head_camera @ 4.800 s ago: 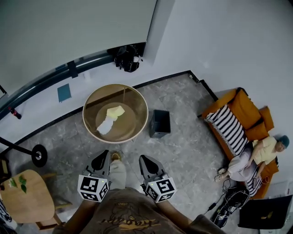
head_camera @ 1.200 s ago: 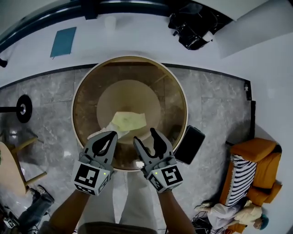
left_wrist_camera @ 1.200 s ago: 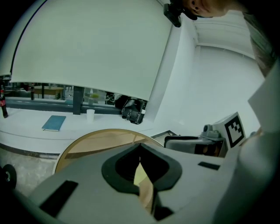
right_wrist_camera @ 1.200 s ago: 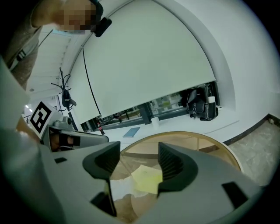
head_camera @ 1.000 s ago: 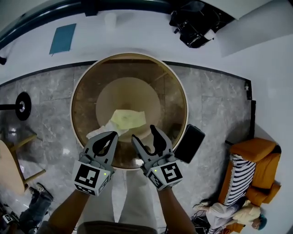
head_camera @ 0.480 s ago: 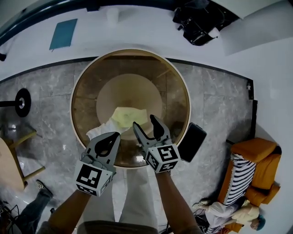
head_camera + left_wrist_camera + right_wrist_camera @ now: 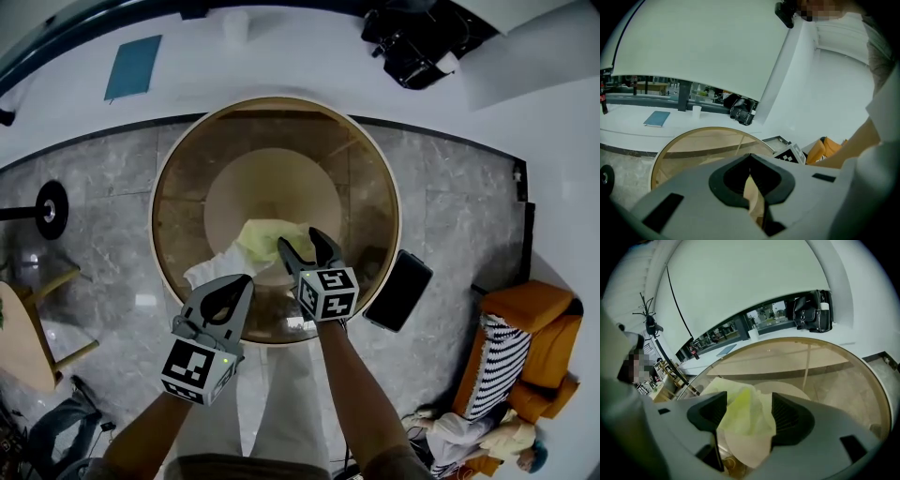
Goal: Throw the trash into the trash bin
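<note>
Head view: round glass-topped counter directly below. A crumpled yellow paper lay on it near the closer edge, with a white paper touching it on the left. Right gripper was reached out over the glass, jaws spread, one on either side of the yellow paper's right end. Left gripper was held back at the counter's near rim beside the white paper, jaws pressed together. Black trash bin stood on the floor just off the counter's right side, so nearer the right hand.

Left gripper view: jaw tips met, with nothing pinched. Only the counter showed beyond them.

Right gripper view: jaws apart, the yellow wad sitting squarely in the gap and nearly filling it. No contact with either pad that I could confirm. The wad was bunched, with no clear long axis.

Judgement: closing the jaws straight on the wad should take it, then a carry rightward and down to the bin.
</note>
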Tool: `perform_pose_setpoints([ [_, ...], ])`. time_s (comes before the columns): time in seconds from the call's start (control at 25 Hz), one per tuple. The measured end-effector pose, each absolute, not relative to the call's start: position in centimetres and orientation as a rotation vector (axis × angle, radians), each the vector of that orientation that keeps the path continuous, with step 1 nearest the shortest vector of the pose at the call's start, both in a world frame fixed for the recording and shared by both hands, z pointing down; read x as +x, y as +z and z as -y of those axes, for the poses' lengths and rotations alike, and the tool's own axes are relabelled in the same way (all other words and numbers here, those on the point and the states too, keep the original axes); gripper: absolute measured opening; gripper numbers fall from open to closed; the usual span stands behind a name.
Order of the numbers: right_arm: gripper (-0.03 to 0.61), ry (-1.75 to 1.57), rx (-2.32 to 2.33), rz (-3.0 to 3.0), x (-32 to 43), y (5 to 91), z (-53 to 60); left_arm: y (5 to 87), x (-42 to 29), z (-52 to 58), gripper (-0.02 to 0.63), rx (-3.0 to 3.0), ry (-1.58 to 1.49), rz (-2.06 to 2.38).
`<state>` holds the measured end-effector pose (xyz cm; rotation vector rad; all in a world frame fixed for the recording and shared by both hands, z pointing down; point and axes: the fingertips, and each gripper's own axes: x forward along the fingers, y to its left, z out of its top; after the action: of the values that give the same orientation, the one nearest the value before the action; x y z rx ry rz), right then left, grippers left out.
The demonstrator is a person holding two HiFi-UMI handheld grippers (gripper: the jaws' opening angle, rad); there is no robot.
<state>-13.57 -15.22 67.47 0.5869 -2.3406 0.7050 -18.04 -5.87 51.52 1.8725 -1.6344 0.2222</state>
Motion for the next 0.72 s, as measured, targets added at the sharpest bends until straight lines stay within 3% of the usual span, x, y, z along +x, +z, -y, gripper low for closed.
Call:
perform_pose_setpoints([
  [0.32,0.297,0.677,0.605,2.305,-13.6,68.3,14.7,51.9,-18.2,5.7,0.018,1.856,0.215,1.623],
  [0.64,0.035,0.672,0.632,2.304,-12.1,67.7,14.6,52.4,-17.3,5.8,0.018,1.863,0.234,1.602],
  [0.72,0.028,0.687,0.627,2.313,-12.1,67.5,14.5,52.3,-17.4,5.9,0.018,1.859,0.236,1.609],
])
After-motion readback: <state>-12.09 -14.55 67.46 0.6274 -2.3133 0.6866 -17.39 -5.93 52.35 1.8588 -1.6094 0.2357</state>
